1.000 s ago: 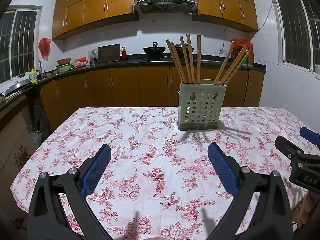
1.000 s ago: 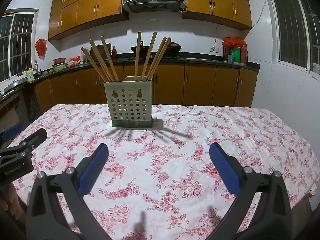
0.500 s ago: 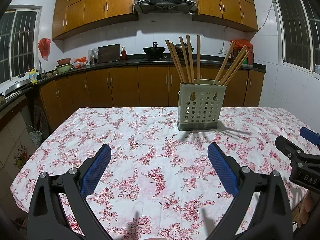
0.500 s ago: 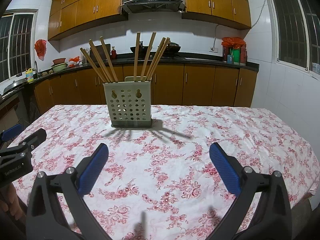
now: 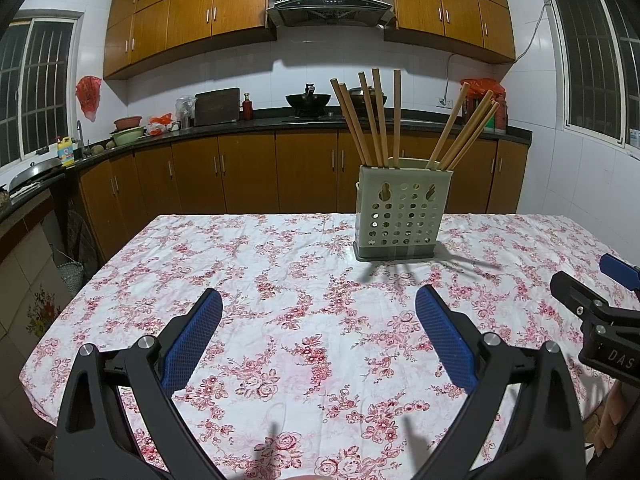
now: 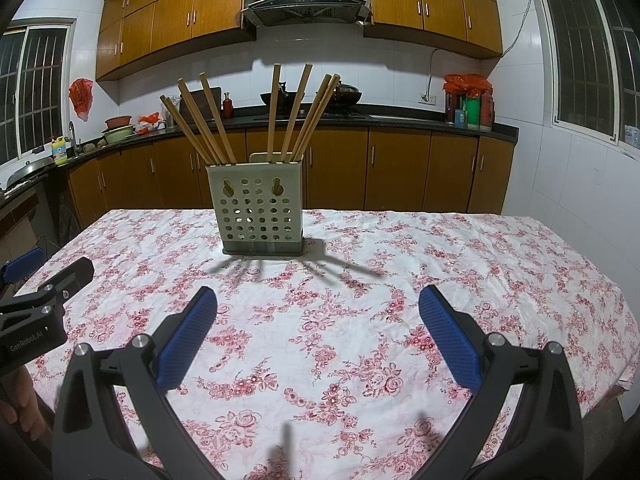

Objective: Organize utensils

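A pale green perforated utensil holder (image 5: pixel 402 210) (image 6: pixel 260 206) stands upright on the floral tablecloth (image 5: pixel 304 288) (image 6: pixel 360 280). Several wooden chopsticks (image 5: pixel 376 116) (image 6: pixel 298 114) lean out of its top in two bunches. My left gripper (image 5: pixel 318 334) hovers open over the cloth, well short of the holder, with nothing between its blue pads. My right gripper (image 6: pixel 318 330) is likewise open and holds nothing, also short of the holder. Each gripper shows at the edge of the other's view: the right gripper (image 5: pixel 596 292) and the left gripper (image 6: pixel 44 280).
The table's edges fall away at left (image 5: pixel 60 320) and right (image 6: pixel 616 312). Wooden cabinets (image 5: pixel 248 176) and a dark counter (image 5: pixel 240 122) with a wok and bottles run behind the table. A person's hand (image 6: pixel 24 408) holds the left gripper's handle.
Both views have shifted only slightly. The holder, chopsticks and both open grippers stand as before.
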The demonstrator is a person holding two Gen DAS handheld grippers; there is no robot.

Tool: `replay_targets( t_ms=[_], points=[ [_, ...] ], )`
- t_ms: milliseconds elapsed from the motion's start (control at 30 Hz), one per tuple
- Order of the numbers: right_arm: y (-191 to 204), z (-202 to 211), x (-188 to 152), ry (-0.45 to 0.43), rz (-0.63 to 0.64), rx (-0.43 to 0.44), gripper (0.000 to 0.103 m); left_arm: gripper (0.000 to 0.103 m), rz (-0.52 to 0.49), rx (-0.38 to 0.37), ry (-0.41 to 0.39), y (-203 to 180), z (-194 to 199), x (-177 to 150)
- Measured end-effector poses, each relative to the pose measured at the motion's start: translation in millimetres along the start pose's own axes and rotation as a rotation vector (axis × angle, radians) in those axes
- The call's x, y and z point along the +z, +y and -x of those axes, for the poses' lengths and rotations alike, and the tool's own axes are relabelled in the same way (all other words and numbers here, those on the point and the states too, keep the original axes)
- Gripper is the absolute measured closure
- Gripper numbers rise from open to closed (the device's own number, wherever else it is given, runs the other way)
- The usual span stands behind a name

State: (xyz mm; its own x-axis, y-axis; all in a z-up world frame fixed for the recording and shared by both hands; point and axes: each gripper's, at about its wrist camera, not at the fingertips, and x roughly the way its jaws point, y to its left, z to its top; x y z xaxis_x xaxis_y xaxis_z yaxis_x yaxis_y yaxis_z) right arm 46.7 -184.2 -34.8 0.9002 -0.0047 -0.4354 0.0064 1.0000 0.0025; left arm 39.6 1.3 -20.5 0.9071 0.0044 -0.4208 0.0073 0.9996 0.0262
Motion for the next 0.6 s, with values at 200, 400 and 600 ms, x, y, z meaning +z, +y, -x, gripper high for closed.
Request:
replay_targets(
  t_ms=[200, 400, 600],
  points=[
    [-0.5, -0.1, 0.0, 0.000, 0.000, 0.000, 0.004, 0.006, 0.001, 0.001, 0.000, -0.3, -0.2, 0.0],
    [-0.2, -0.4, -0.1, 0.000, 0.000, 0.000, 0.004, 0.006, -0.001, 0.000, -0.001, -0.4, -0.3, -0.2],
    [-0.8, -0.6, -0.3, 0.001, 0.000, 0.000, 0.004, 0.006, -0.002, 0.000, 0.000, -2.0, -0.1, -0.5]
  ],
)
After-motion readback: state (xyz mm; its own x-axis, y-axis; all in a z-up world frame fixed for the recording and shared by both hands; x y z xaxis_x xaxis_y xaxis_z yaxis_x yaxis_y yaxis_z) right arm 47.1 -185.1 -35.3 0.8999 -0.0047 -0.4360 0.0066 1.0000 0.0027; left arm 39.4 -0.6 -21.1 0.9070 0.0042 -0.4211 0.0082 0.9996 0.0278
